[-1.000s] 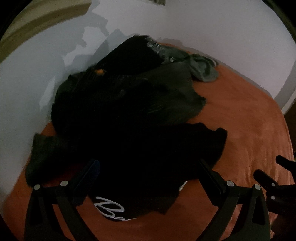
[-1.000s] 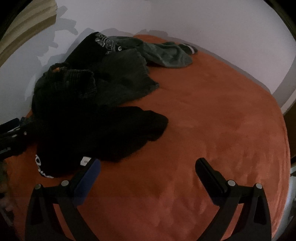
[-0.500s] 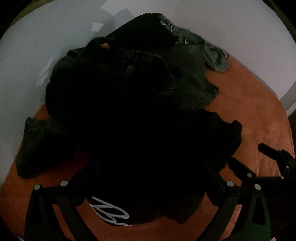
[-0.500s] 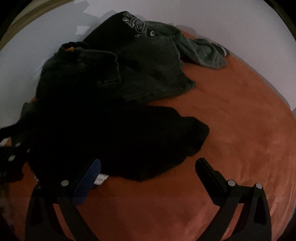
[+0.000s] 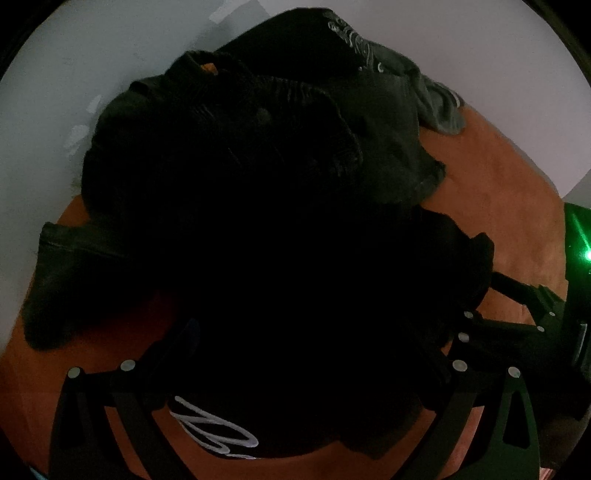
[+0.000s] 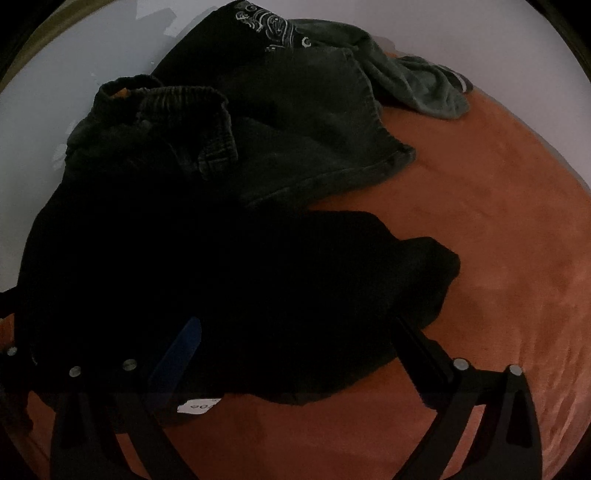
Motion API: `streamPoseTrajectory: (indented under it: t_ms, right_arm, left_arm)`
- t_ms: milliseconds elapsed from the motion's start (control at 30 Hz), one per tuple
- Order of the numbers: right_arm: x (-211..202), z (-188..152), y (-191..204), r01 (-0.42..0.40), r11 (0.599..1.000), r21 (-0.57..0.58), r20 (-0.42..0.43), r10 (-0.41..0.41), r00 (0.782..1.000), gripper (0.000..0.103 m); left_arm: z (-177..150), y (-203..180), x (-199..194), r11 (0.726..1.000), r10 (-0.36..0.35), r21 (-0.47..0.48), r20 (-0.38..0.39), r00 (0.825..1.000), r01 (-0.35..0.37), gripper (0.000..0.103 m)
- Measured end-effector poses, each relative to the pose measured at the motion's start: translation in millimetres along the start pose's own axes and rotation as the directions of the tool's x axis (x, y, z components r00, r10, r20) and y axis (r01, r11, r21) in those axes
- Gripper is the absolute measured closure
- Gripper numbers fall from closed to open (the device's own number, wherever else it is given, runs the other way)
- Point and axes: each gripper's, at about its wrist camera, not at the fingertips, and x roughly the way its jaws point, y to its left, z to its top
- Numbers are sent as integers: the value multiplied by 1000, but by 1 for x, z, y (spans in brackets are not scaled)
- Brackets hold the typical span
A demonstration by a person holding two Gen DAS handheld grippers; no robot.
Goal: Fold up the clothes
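A black top (image 6: 295, 277) with white script lettering (image 5: 214, 435) and a white tag (image 6: 199, 406) lies crumpled at the front of a heap of dark clothes on the orange bedcover (image 6: 480, 221). My left gripper (image 5: 301, 343) is open low over the black top, one finger on each side of its middle. My right gripper (image 6: 299, 332) is open too, straddling the top's near right edge. In the left wrist view the right gripper (image 5: 480, 299) reaches in from the right to that edge. Whether any finger touches the cloth is lost in the dark.
Behind the black top lie dark corduroy trousers with an elastic waistband (image 6: 166, 110), dark grey shorts (image 6: 314, 140), a black piece with a white swirl print (image 6: 266, 26) and a grey-green garment (image 6: 417, 88). A white wall (image 6: 443, 22) stands behind the bed. Bare orange cover extends right.
Both grippers have moved forward and lower toward the heap. The right gripper has swung left from bare bedcover onto the black top's edge. Both stay open.
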Motion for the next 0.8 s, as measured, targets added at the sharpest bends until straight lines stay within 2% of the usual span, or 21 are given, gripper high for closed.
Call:
streamPoseTrajectory:
  t_ms: [33, 67, 100, 133, 167, 200, 233, 267, 333, 467, 533, 667, 800]
  right_arm:
    - [2, 0, 1, -7, 1000, -3, -2, 7, 1000, 34]
    - [3, -1, 2, -17, 1000, -8, -6, 17, 1000, 46]
    - [4, -2, 3, -30, 999, -13, -11, 30, 999, 68]
    - [4, -3, 4, -42, 999, -21, -16, 41, 999, 85]
    - [5, -4, 6, -43, 999, -30, -16, 42, 999, 90]
    - [3, -5, 8, -34, 999, -43, -6, 34, 999, 96]
    - [0, -6, 9, -23, 998, -57, 9, 23, 1000, 97]
    - [-3, -7, 11, -12, 998, -67, 27, 14, 1000, 97]
    - [-12, -9, 10, 5, 997, -78, 66, 0, 998, 98]
    - [-31, -11, -1, 14, 998, -55, 109, -8, 994, 99]
    - [-43, -11, -10, 21, 999, -37, 124, -16, 992, 99]
    - [-72, -7, -33, 68, 998, -7, 178, -66, 982, 99]
    - [-106, 1, -66, 135, 990, 37, 223, -140, 965, 99]
  left_arm:
    - [0, 1, 2, 1000, -6, -2, -3, 1000, 6, 1]
    - [-1, 1, 2, 1000, -15, -8, -7, 1000, 15, 2]
    - [-1, 2, 2, 1000, -27, -14, -7, 1000, 26, 8]
    - [-1, 3, 1, 999, -38, -20, -7, 999, 38, 20]
    - [-2, 4, 0, 998, -50, -26, -7, 999, 49, 29]
    - [-2, 5, -1, 998, -61, -32, -7, 998, 61, 47]
    - [-2, 6, -1, 997, -73, -38, -7, 997, 72, 60]
    - [-3, 6, -2, 996, -84, -44, -7, 996, 84, 65]
    - [-3, 4, -8, 996, -82, -40, 4, 997, 82, 87]
    - [-3, -5, -24, 998, -57, -18, 38, 998, 58, 92]
    - [-2, -10, -35, 996, -81, -17, 59, 995, 82, 93]
    - [0, -31, -65, 991, -136, 4, 121, 983, 136, 94]
    - [0, -59, -105, 987, -156, 60, 209, 965, 147, 94]
